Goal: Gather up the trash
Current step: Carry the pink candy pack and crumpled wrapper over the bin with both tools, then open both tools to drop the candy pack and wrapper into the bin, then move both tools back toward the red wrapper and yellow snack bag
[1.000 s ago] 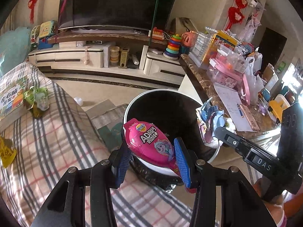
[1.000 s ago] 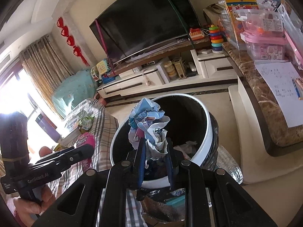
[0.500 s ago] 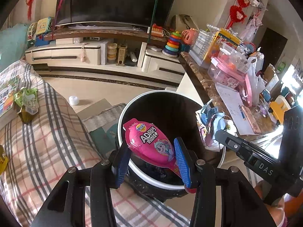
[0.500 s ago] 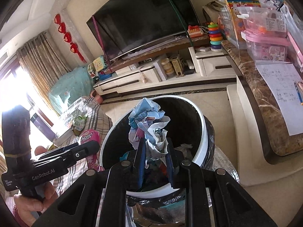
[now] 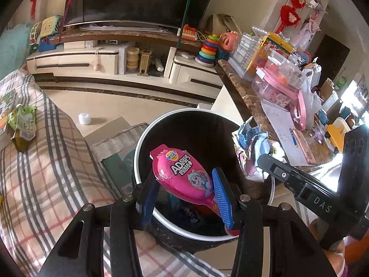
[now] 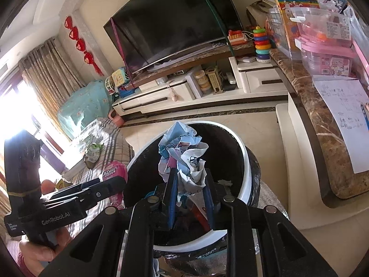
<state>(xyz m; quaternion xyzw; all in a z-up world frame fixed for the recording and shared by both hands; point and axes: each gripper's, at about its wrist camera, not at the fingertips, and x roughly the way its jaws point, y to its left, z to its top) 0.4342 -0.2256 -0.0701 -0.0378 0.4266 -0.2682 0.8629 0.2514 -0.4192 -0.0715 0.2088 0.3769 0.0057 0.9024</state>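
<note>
Now both claws tilted over the bin [image 5: 147,138]: left claw [image 5: 184,191] clamping pink packet [image 5: 182,173], right claw [image 6: 190,191] loosening around crumpled paper [image 6: 182,152].

A: What is the room showing?

B: A dark television [image 6: 175,20] is sitting on a low white cabinet [image 5: 76,60] against a cream wall [image 6: 92,7]. Red ornaments [image 6: 78,41] are hanging there.

A: And the light?

B: Sunlight is pouring through a curtained window [image 6: 16,106] onto the pale floor [image 5: 129,106].
</note>
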